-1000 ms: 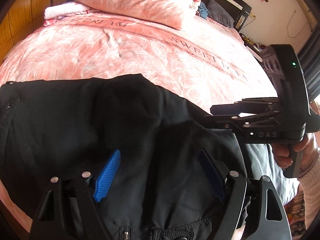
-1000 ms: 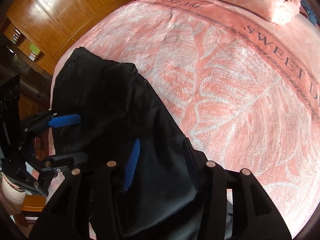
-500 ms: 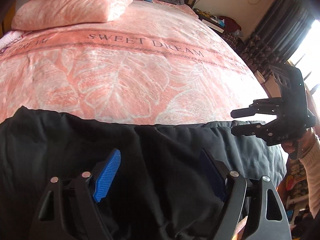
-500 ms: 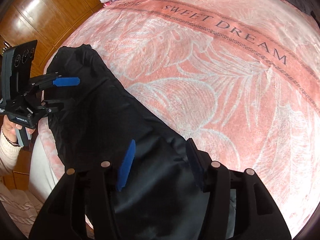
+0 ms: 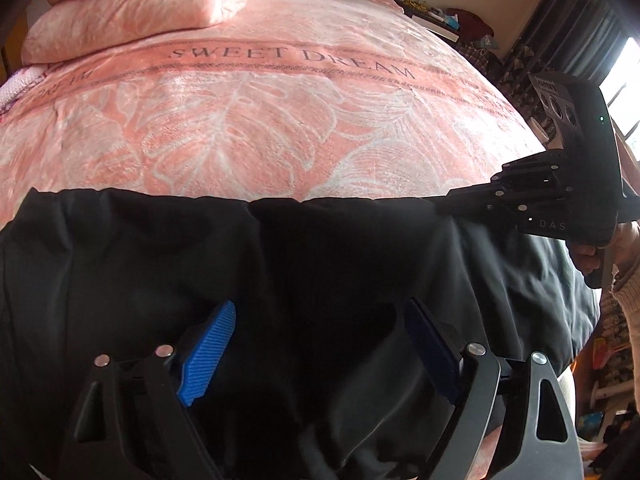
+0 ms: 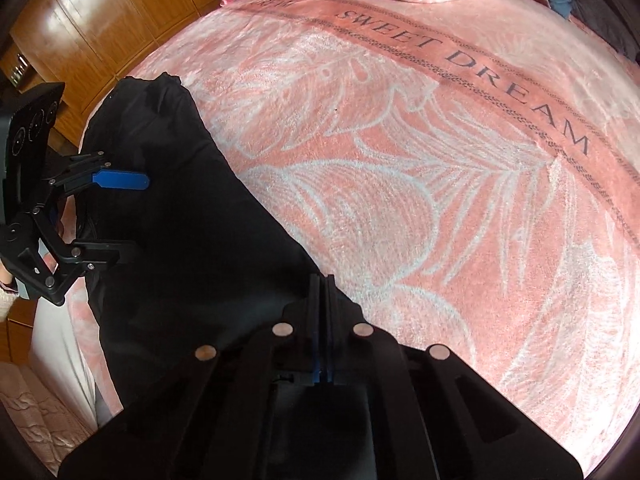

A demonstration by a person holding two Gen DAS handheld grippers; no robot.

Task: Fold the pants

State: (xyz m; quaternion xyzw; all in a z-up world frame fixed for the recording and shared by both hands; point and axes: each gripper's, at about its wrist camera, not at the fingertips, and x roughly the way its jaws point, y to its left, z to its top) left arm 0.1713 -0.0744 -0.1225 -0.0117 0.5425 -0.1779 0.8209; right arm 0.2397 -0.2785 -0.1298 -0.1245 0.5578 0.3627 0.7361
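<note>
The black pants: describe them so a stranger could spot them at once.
A pink blanket printed with pale leaves and the words SWEET DREAM covers the bed. Along its near edge lie the black pants, stretched out flat. They are the only dark garment on the pink; the folded bedding by the headboard is pink too.

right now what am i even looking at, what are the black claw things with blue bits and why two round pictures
Those claws are hand-held grippers, one in each of a person's hands, each with a wide-angle camera looking along its fingers; that gives two round pictures. One picture looks from the left gripper, whose jaws are opening over black pants lying on a pink bedspread printed SWEET DREAM. There the right gripper reaches in from the side, a hand on its handle. The other picture looks from the right gripper, its blue pads shut at the pants' edge; whether cloth is pinched, I cannot tell. A folded pink quilt lies behind.
</note>
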